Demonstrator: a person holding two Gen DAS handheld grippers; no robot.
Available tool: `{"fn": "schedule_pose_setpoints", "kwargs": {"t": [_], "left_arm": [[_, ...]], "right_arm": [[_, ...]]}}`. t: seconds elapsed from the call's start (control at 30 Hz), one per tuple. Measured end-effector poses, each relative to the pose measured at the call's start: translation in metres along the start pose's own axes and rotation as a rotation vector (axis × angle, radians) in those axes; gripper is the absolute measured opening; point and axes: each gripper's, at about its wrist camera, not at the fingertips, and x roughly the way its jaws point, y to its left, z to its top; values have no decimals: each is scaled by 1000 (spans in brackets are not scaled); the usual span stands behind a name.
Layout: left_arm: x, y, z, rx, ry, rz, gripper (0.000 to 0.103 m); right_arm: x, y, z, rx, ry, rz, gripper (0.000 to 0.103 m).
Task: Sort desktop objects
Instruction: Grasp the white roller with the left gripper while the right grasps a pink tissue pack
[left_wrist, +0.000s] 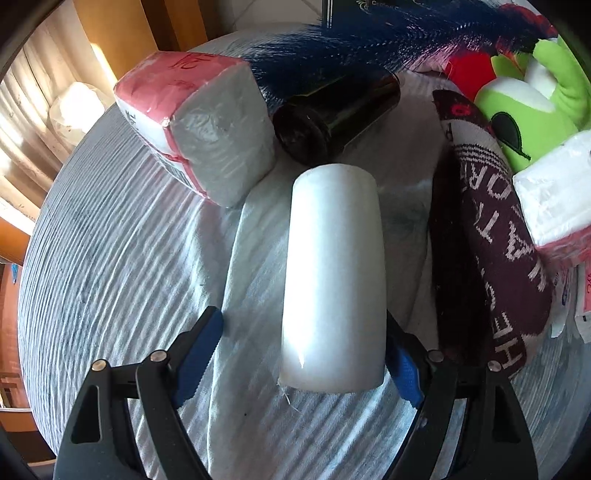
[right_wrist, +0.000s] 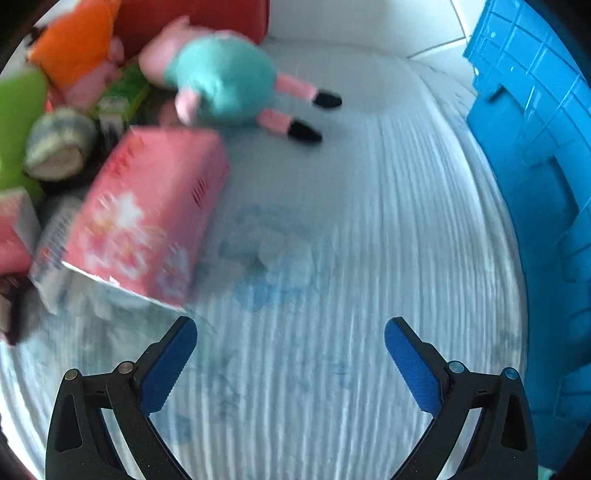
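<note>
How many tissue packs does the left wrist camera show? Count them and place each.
2. One tissue pack lies upper left beside the dark bottle; another sits at the right edge. More may be hidden.

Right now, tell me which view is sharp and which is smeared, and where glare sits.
Left wrist view: sharp; sunlight puts a bright glare patch on the near end of the white roll, and the striped cloth bows with the fisheye. Right wrist view: motion-smeared, worst on the pink tissue box and plush pig; the right gripper stays crisp.
</note>
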Motion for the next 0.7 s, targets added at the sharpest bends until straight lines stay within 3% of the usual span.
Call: {"fn": "schedule_pose_setpoints", "kwargs": {"t": [0.17,0.3,0.47,0.53,0.63,0.7], "left_arm": [[-3,-6,8,0,15,-3,83],[-6,-13,14,22,15,6,81],[-12,-19,23,38,17,-22,60],[-14,-21,24,44,21,-22,58],[-18,-23,25,52,24,-39,46],[-22,-25,23,62,21,-32,46]], "right_arm": [[-3,35,31,-2,-14,121,103],[16,67,47,-31,27,118,103],[42,87,57,-48,79,114,103],[49,88,58,-49,92,110,103],[51,86,58,-46,94,120,103],[46,84,54,-54,85,110,99]]}}
